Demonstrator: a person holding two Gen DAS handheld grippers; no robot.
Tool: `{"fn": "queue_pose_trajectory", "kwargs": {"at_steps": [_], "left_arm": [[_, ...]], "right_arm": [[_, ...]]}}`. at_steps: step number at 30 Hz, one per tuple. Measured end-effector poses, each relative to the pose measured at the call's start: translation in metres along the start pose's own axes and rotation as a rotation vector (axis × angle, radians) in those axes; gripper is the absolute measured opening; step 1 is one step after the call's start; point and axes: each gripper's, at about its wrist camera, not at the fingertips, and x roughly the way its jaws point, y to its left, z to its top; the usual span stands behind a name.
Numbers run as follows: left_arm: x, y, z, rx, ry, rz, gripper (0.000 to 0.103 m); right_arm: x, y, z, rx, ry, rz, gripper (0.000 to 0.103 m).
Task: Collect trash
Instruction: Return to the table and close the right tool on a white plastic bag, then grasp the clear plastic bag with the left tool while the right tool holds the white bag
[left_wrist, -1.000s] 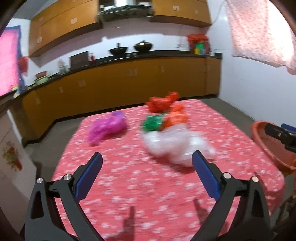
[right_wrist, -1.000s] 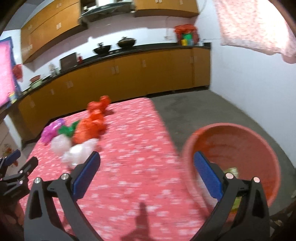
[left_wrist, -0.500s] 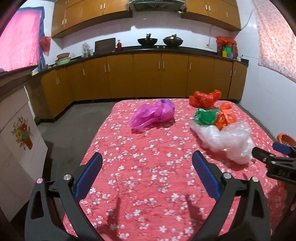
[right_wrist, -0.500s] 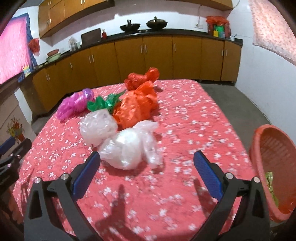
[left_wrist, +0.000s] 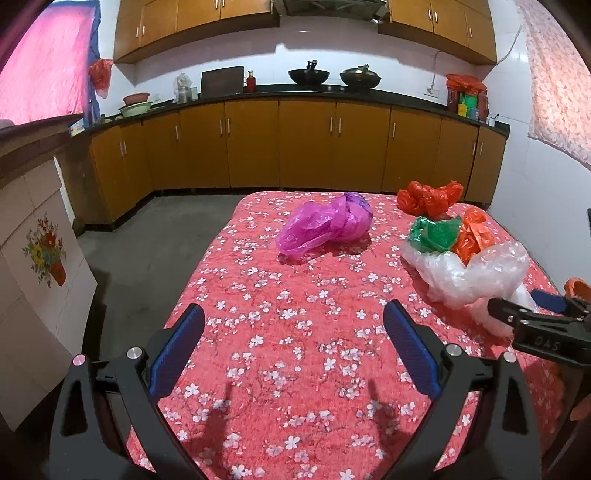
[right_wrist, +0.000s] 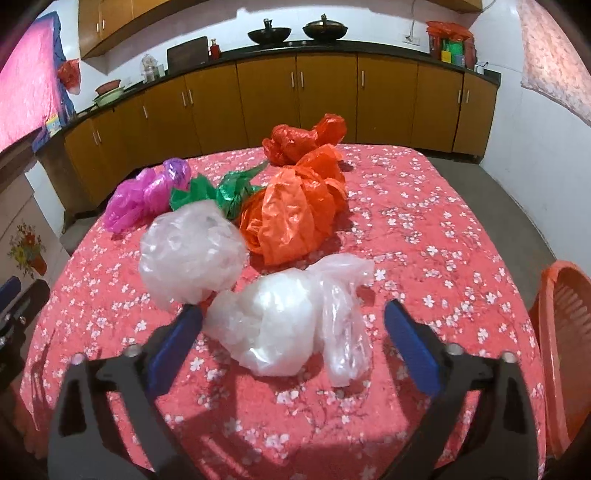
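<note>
Several crumpled plastic bags lie on the red flowered tablecloth (right_wrist: 424, 206). In the right wrist view my right gripper (right_wrist: 291, 325) is open, its blue pads either side of the nearest white bag (right_wrist: 273, 325). Behind it lie a clear bag (right_wrist: 192, 254), an orange bag (right_wrist: 295, 214), a green bag (right_wrist: 218, 192), a pink bag (right_wrist: 144, 195) and a red bag (right_wrist: 303, 140). In the left wrist view my left gripper (left_wrist: 291, 332) is open and empty above bare cloth, the pink bag (left_wrist: 328, 225) ahead. The right gripper's tip (left_wrist: 517, 317) shows at the right.
An orange basket (right_wrist: 565, 332) stands just off the table's right edge. Brown kitchen cabinets (left_wrist: 295, 144) run along the back wall beyond a strip of grey floor. A white panel with a flower picture (left_wrist: 40, 254) stands left of the table.
Both grippers swung left from the basket toward the table. The right gripper has closed in on the white bag, which now sits between its open pads. The left gripper faces the pink bag.
</note>
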Motion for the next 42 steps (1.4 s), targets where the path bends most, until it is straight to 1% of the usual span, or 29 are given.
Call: {"fn": "queue_pose_trajectory", "kwargs": {"at_steps": [1, 3, 4, 7, 12, 14, 16, 20, 24, 27, 28, 29, 32, 34, 38, 42], "left_arm": [[0.0, -0.001, 0.0, 0.001, -0.002, -0.002, 0.097], [-0.001, -0.001, 0.001, 0.004, -0.003, -0.006, 0.097], [-0.001, -0.002, 0.001, 0.005, -0.004, -0.009, 0.097], [-0.002, -0.007, 0.004, 0.01, -0.006, -0.022, 0.097], [-0.004, -0.025, 0.009, 0.029, -0.01, -0.072, 0.097], [-0.005, -0.034, 0.011, 0.042, -0.013, -0.103, 0.097], [-0.004, -0.046, 0.016, 0.046, -0.011, -0.141, 0.101], [0.005, -0.071, 0.024, 0.044, 0.014, -0.206, 0.101], [0.02, -0.098, 0.034, 0.047, 0.049, -0.228, 0.101], [0.037, -0.119, 0.039, 0.076, 0.072, -0.232, 0.101], [0.041, -0.123, 0.039, 0.089, 0.081, -0.226, 0.099], [0.048, -0.128, 0.038, 0.104, 0.097, -0.217, 0.094], [0.065, -0.134, 0.032, 0.122, 0.16, -0.211, 0.082], [0.071, -0.134, 0.027, 0.119, 0.191, -0.216, 0.078], [0.075, -0.132, 0.018, 0.109, 0.235, -0.236, 0.076], [0.082, -0.133, 0.016, 0.096, 0.277, -0.256, 0.076]], "right_arm": [[0.004, -0.001, 0.0, 0.004, 0.024, 0.022, 0.068], [0.01, -0.004, -0.001, 0.02, 0.058, 0.05, 0.057], [0.011, -0.005, -0.002, 0.025, 0.062, 0.06, 0.052], [0.007, -0.008, -0.004, 0.026, 0.053, 0.064, 0.046], [-0.005, -0.023, -0.01, 0.049, 0.039, 0.039, 0.045], [-0.011, -0.035, -0.014, 0.058, 0.032, 0.005, 0.045], [-0.018, -0.047, -0.018, 0.065, 0.022, -0.041, 0.045], [-0.029, -0.072, -0.025, 0.089, 0.008, -0.11, 0.045], [-0.035, -0.093, -0.031, 0.119, 0.01, -0.138, 0.045], [-0.036, -0.099, -0.035, 0.12, 0.01, -0.14, 0.045], [-0.037, -0.1, -0.036, 0.113, 0.008, -0.141, 0.045], [-0.037, -0.099, -0.036, 0.109, 0.007, -0.141, 0.045], [-0.038, -0.099, -0.036, 0.099, 0.002, -0.137, 0.045], [-0.039, -0.1, -0.036, 0.097, 0.0, -0.133, 0.045], [-0.041, -0.1, -0.037, 0.107, -0.002, -0.124, 0.045], [-0.041, -0.099, -0.037, 0.116, -0.003, -0.112, 0.045]]}}
